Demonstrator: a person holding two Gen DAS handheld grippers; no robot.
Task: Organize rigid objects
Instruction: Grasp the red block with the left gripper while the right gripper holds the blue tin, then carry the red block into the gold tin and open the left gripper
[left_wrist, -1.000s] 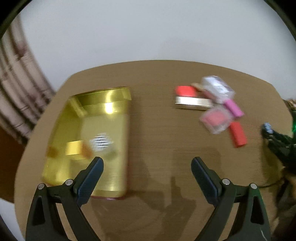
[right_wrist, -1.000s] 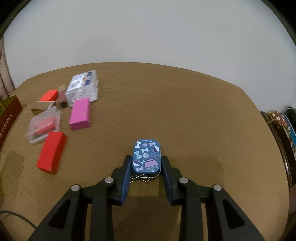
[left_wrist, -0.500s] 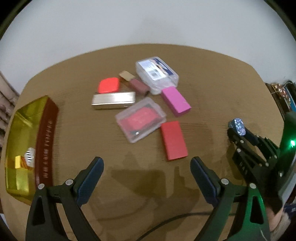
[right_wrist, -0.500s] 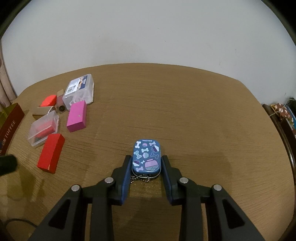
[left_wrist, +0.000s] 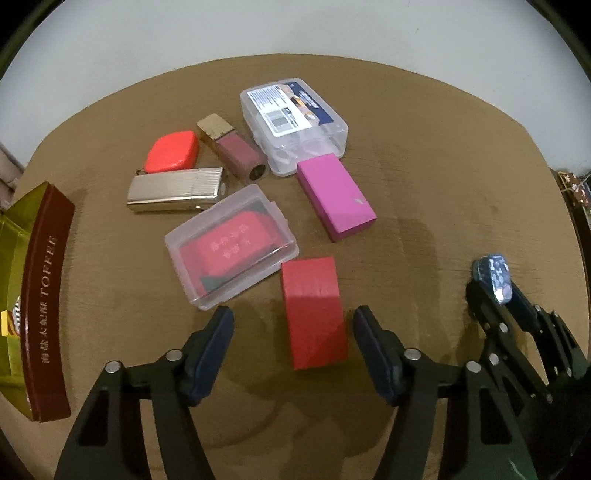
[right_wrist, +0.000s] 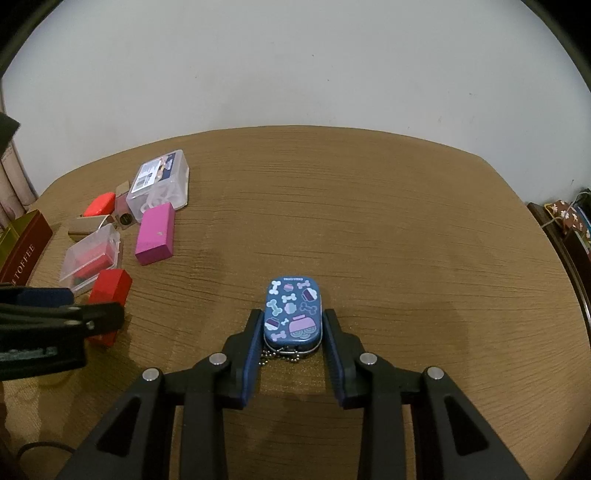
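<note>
Right claw (right_wrist: 293, 332) is clamping a small blue rounded tin (right_wrist: 293, 317) w/ bone and cupcake prints, resting on the brown counter (right_wrist: 406, 240). Left claw (left_wrist: 293, 332) is gaping apart around a red rectangular block (left_wrist: 314, 314), not touching.

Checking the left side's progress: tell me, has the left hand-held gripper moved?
Yes. The left hand-held gripper swung right, away from the toffee tin, and now straddles the red block.

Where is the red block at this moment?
In the left wrist view the red block lies on the table between the open left gripper's fingers, just right of the clear case holding a red item.
</note>
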